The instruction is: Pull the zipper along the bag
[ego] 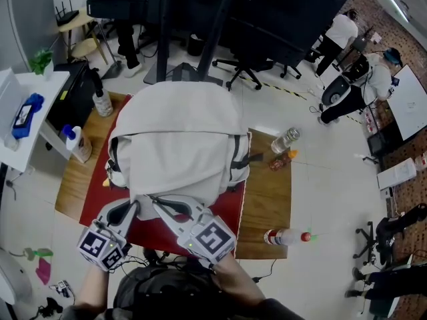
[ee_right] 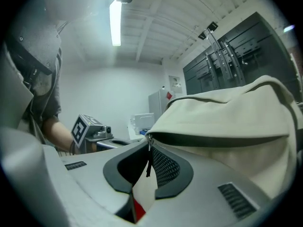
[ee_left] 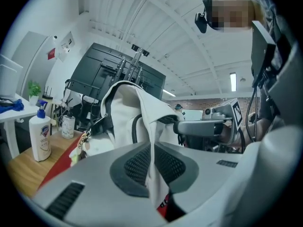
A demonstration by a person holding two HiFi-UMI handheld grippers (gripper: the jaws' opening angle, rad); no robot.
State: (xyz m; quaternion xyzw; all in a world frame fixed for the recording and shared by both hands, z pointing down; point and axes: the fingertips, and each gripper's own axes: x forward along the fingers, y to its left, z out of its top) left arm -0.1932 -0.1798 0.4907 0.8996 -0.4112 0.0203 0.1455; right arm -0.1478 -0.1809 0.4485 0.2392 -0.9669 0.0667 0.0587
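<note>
Head view: white bag [ego: 177, 145] on a red cloth [ego: 230, 213] over a wooden table [ego: 270, 199], left gripper [ego: 135, 205] and right gripper [ego: 157, 200] at its near edge; left gripper view: left gripper [ee_left: 152, 148] clenched on a fold of the bag [ee_left: 125, 122]; right gripper view: right gripper [ee_right: 149, 159] grasping the zipper pull [ee_right: 148, 167].

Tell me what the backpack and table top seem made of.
Backpack: off-white woven cloth, matte, going by its soft folds; likely canvas or nylon. Table top: wood or wood-look laminate, satin, showing brown grain.
</note>
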